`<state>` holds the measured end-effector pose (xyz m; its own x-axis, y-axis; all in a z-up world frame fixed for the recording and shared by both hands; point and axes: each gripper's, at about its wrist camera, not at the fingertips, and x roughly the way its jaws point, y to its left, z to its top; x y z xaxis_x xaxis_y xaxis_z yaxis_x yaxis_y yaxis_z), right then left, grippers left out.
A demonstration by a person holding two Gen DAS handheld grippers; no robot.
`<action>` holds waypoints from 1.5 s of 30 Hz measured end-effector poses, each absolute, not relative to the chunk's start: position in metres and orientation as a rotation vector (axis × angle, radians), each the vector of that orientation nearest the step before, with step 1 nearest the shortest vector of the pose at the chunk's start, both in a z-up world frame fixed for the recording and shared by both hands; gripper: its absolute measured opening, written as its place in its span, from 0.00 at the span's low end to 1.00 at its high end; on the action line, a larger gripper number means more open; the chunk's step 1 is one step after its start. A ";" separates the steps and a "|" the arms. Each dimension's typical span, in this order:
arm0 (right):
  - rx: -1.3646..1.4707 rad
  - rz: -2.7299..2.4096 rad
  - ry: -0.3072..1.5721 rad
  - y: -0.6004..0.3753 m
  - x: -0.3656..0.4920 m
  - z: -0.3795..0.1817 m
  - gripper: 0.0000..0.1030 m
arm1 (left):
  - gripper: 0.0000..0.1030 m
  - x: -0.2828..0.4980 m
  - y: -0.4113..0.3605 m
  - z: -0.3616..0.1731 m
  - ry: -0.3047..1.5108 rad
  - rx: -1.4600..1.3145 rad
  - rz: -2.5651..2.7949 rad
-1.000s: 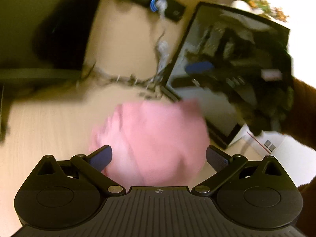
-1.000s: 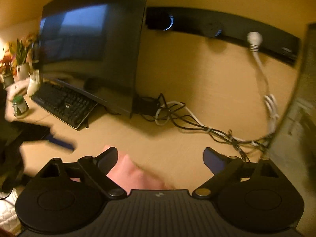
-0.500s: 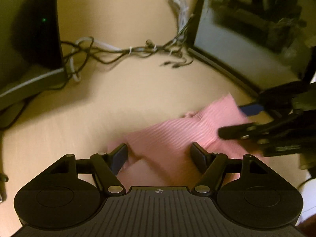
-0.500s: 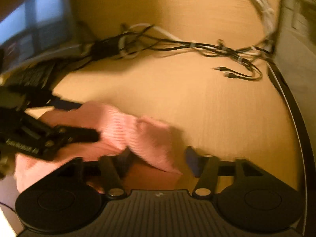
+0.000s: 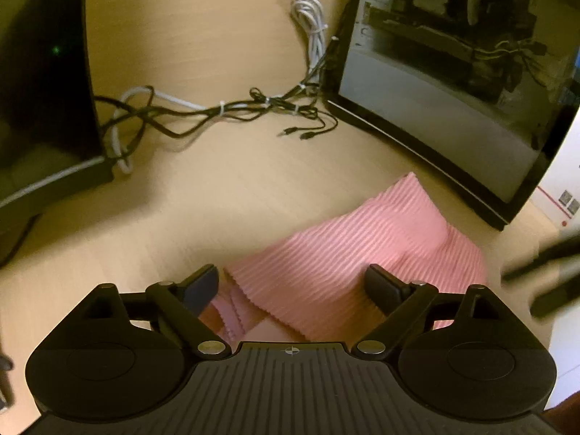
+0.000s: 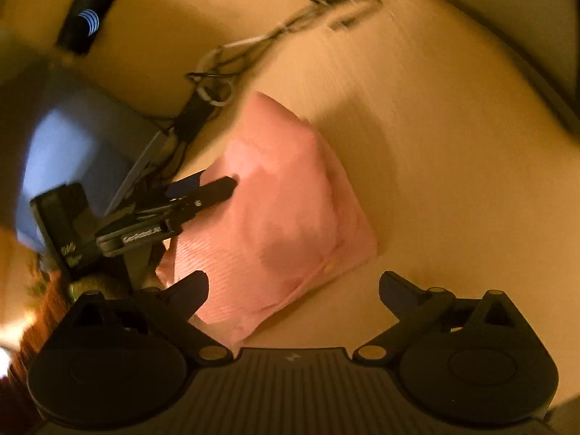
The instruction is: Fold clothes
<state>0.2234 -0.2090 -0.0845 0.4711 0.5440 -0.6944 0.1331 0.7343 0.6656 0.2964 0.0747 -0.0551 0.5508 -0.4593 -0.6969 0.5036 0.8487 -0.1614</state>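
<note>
A pink ribbed cloth (image 5: pixel 348 250) lies folded on the wooden desk (image 5: pixel 224 188). My left gripper (image 5: pixel 291 286) hangs low over its near edge. Its jaws are opening and stand wide, with the cloth lying between the fingers and no pad pressing on it. In the right wrist view the same cloth (image 6: pixel 282 217) is a blurred pink wedge. My right gripper (image 6: pixel 297 288) is just in front of it, jaws opening wide, and the cloth's near corner reaches in beside the left finger. The left gripper (image 6: pixel 210 185) shows there at the cloth's left edge. The right gripper is a dark blur at the far right of the left wrist view.
A tangle of black and white cables (image 5: pixel 224 112) runs along the back of the desk. A dark monitor (image 5: pixel 40 83) stands at the left and a glass-sided computer case (image 5: pixel 453 83) at the right. A black bar with a blue light (image 6: pixel 87 18) hangs on the wall.
The cloth, blurred and bunched a second ago, now lies folded on the desk. Both grippers have widened off it. The right gripper has rolled and dropped lower.
</note>
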 end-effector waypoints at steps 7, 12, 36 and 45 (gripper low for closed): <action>0.501 0.295 1.061 -0.173 0.253 -0.081 0.72 | 0.90 0.299 0.096 -0.072 0.886 -0.077 -0.648; 0.186 0.414 0.967 -0.161 0.301 -0.063 0.73 | 0.87 0.258 0.109 -0.068 0.864 -0.120 -0.559; -0.108 0.350 0.796 -0.144 0.244 -0.037 1.00 | 0.99 0.191 0.132 -0.059 0.787 -0.628 -0.398; -0.080 0.237 0.681 -0.177 0.217 -0.006 1.00 | 0.54 0.204 0.077 -0.079 0.859 -0.430 -0.410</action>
<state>0.2168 -0.1771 -0.0063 0.7512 0.1911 -0.6318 -0.2431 0.9700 0.0044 0.2039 0.0766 -0.0793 0.5867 -0.5082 -0.6305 0.1714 0.8389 -0.5166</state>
